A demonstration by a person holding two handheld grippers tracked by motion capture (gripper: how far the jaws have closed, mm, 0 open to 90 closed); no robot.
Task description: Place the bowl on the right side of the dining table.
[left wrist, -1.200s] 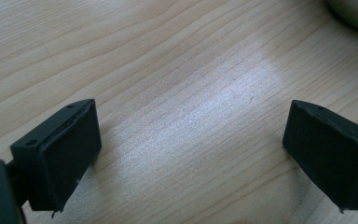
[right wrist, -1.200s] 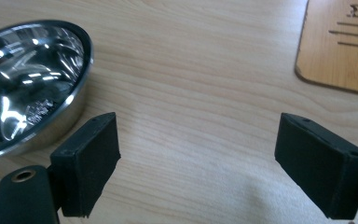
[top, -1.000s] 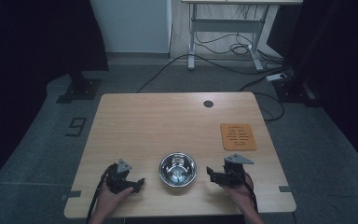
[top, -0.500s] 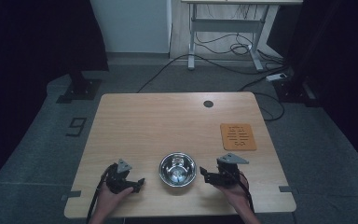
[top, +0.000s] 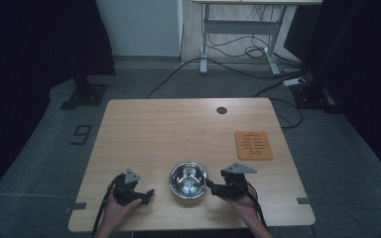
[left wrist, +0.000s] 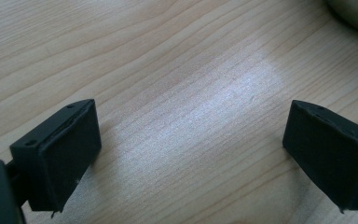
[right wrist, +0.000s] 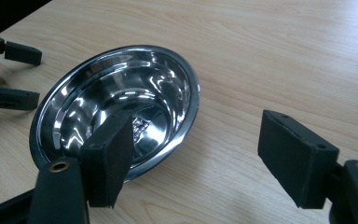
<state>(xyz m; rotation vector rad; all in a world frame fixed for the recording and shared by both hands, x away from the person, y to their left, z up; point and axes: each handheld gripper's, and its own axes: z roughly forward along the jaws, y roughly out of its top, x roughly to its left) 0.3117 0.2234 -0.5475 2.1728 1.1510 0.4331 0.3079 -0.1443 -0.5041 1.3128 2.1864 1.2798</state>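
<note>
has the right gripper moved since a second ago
Yes. In the high view the right gripper has slid left toward the steel bowl; its jaws, closing, now straddle the bowl's rim.

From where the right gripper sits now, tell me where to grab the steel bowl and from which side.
Take the steel bowl by its thin rolled rim on the edge nearest the right gripper, one jaw inside and one outside. The bowl sits upright and its walls flare wide, so only the rim likely fits between the open jaws.
</note>
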